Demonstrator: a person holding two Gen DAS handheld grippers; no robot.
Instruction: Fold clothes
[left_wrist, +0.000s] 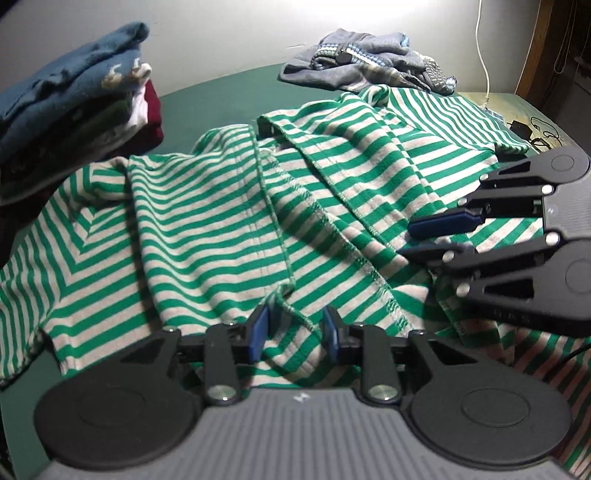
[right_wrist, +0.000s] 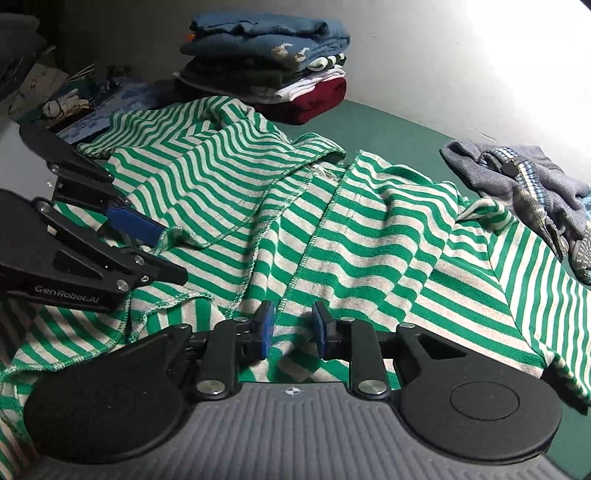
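Here, 2 grippers with blue pads work 1 green-and-white striped knit garment (left_wrist: 229, 221); the left gripper (left_wrist: 293, 328) and right gripper (right_wrist: 291, 326) each stand parted over rumpled cloth with overlocked hems, "GenRobot.AI" readable on the left one; beyond, 1 folded stack (right_wrist: 266, 70) and 1 grey-blue crumpled pile (left_wrist: 365, 62) on green sheet (left_wrist: 221, 99).

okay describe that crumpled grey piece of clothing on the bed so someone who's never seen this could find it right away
Start from the green bed surface against the white wall. Past the big green-and-white striped garment spread across the middle lies the grey garment, close to the wall. Unlike the neat folded stack at the other end, it is a loose heap, with blue checked trim and a dark round button.
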